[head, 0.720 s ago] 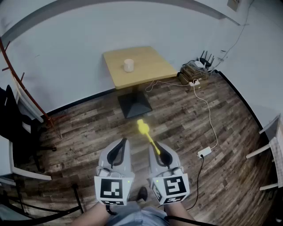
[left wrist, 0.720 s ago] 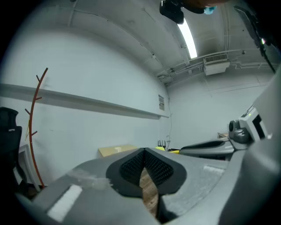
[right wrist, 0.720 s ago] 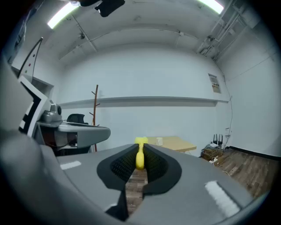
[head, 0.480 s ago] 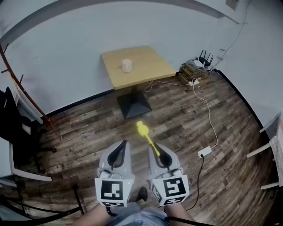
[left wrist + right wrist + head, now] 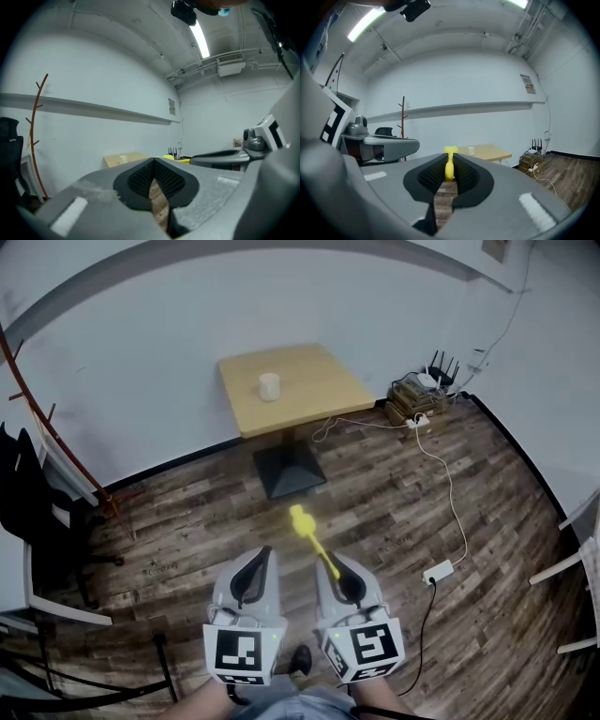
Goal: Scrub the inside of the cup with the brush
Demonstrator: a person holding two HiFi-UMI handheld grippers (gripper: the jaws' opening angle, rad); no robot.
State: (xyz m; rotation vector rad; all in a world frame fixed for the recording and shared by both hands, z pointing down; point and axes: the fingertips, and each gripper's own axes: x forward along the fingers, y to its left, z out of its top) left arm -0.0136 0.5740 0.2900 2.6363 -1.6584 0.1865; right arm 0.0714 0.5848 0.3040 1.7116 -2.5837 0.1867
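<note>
Wooden table bears one cup; right tongs clamp one yellow brush, left tongs are closed, empty.

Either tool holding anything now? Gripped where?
Right tool clamps the yellow brush by its handle end; left tool is shut, empty.

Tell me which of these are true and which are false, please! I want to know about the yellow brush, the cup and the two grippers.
1. The right gripper is shut on the yellow brush. True.
2. The left gripper holds the cup. False: the left gripper is shut and empty, and the cup stands on the wooden table.
3. The brush is inside the cup. False: it sticks out over the floor, well short of the table.
4. The table stands against the white wall. True.
</note>
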